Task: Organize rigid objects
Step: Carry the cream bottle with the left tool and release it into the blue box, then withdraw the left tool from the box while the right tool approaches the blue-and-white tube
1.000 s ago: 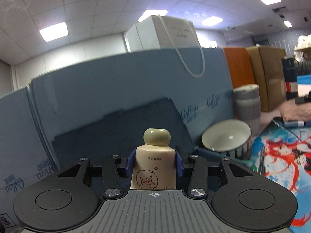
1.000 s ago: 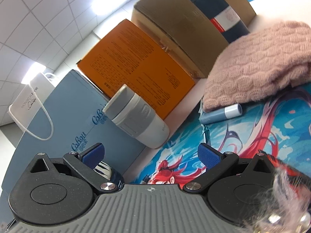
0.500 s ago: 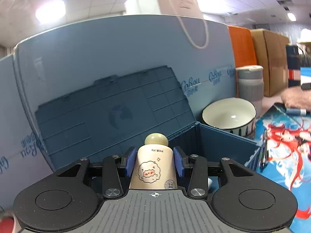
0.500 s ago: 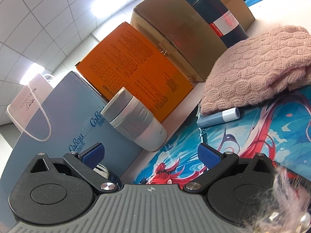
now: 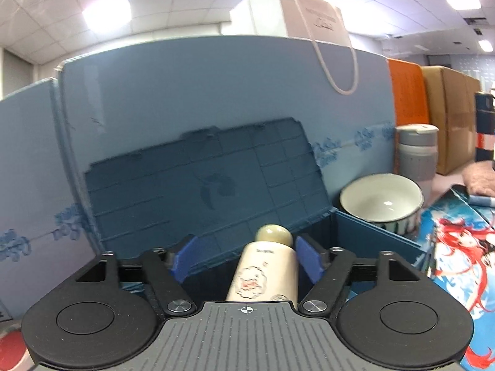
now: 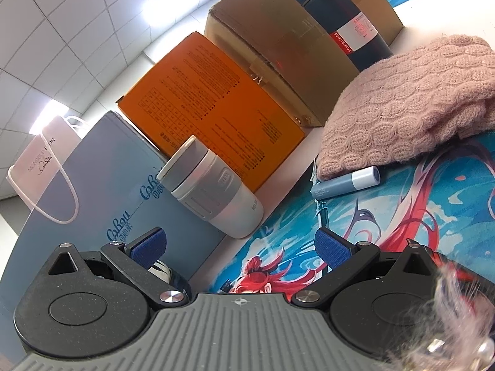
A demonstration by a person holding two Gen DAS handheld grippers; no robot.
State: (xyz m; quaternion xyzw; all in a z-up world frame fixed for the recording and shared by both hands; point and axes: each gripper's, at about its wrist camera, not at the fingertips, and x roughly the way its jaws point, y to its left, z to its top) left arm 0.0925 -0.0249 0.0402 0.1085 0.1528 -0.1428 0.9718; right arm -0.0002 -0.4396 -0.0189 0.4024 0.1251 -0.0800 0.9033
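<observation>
In the left wrist view a cream bottle [image 5: 266, 275] with a sheep picture and a round cap stands between the blue pads of my left gripper [image 5: 244, 256]. The jaws are opening: the left pad is well clear of the bottle and the right pad is just beside it. The bottle leans slightly and sits over the dark blue storage box [image 5: 371, 238], whose lid [image 5: 201, 185] stands open behind it. In the right wrist view my right gripper [image 6: 241, 241] is open with nothing between its pads, above the printed mat [image 6: 402, 232].
A white bowl [image 5: 380, 198] and a grey lidded cup [image 6: 213, 191] stand right of the box. A blue tube [image 6: 346, 182], pink knitwear [image 6: 408, 99] and a dark blue flask [image 6: 337, 21] lie further right. Light blue [image 5: 185, 92], orange [image 6: 216, 92] and brown [image 6: 278, 37] boxes wall the back.
The left jaws have spread away from the cream bottle, which was gripped before and now leans over the open box. The right gripper has stayed put and open.
</observation>
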